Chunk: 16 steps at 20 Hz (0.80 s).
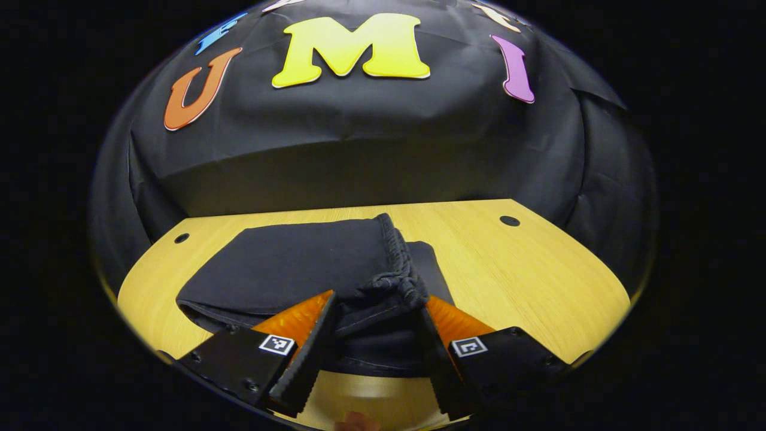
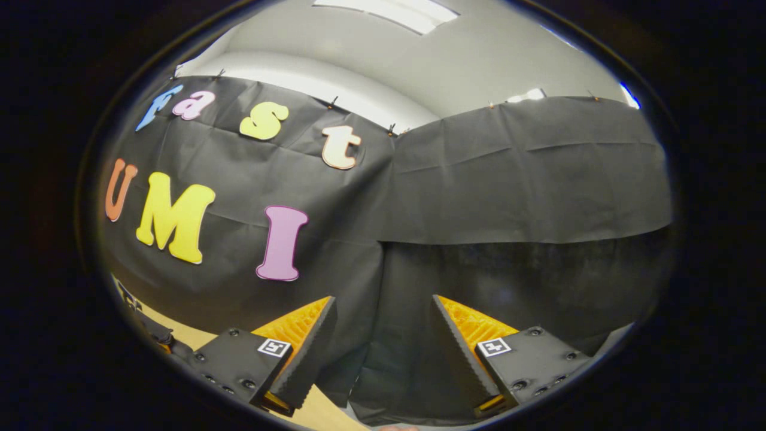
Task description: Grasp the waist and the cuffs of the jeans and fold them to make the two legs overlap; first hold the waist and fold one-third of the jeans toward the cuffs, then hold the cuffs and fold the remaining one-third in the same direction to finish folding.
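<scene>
The dark jeans (image 1: 293,263) lie folded into a thick stack on the wooden table (image 1: 532,287). Their gathered waistband (image 1: 400,266) runs across the top layer at the stack's right end. My left gripper (image 1: 379,299) is low at the near edge of the stack and open. Its fingers stand either side of the folded edge below the waistband, and cloth lies between them without being squeezed. My right gripper (image 2: 383,299) is tilted up toward the booth's black cloth wall (image 2: 508,197), open, with nothing between its fingers.
Two small round holes (image 1: 509,221) (image 1: 181,237) mark the far corners of the tabletop. Bare wood stretches to the right of the jeans. A strip of table (image 2: 317,413) shows under the right gripper. The cloth wall stands just behind the table.
</scene>
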Each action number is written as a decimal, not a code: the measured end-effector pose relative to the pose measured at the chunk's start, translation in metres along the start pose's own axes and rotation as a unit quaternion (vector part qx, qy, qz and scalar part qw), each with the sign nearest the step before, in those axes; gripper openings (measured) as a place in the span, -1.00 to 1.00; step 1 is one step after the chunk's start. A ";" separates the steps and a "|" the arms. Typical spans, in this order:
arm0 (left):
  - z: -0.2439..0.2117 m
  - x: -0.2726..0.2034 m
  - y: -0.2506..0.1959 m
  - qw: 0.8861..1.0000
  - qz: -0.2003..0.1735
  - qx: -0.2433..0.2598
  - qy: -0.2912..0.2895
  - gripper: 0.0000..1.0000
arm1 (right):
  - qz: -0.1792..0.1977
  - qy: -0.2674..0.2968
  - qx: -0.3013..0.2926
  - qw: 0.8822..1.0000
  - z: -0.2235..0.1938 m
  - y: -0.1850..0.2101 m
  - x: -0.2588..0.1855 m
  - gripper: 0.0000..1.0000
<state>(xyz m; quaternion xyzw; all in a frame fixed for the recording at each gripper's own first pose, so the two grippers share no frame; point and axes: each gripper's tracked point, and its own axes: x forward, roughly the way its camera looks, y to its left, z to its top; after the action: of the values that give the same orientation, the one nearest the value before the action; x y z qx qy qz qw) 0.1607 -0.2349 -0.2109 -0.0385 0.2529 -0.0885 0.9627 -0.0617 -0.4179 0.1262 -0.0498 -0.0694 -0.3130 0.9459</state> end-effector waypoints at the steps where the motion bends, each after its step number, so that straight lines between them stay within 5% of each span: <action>1: -0.001 -0.004 -0.007 1.000 -0.007 -0.003 0.000 0.67 | 0.000 0.000 0.000 1.000 0.000 -0.002 -0.001 0.92; 4: 0.009 -0.017 -0.023 1.000 -0.025 0.000 -0.014 0.99 | 0.005 -0.005 -0.001 1.000 0.002 -0.003 -0.002 0.92; 11: 0.063 -0.062 -0.001 0.996 -0.017 -0.021 -0.087 0.99 | 0.029 -0.007 0.017 0.999 0.002 0.021 -0.003 0.92; 16: 0.145 -0.127 0.054 0.981 0.006 -0.031 -0.194 0.98 | 0.076 -0.011 0.053 0.996 0.006 0.096 -0.007 0.92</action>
<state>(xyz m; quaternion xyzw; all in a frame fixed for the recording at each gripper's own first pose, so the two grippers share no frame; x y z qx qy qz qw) 0.1321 -0.1536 -0.0303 -0.0828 0.0645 -0.0656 0.9923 -0.0104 -0.3362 0.1263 -0.0085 -0.0918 -0.2353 0.9675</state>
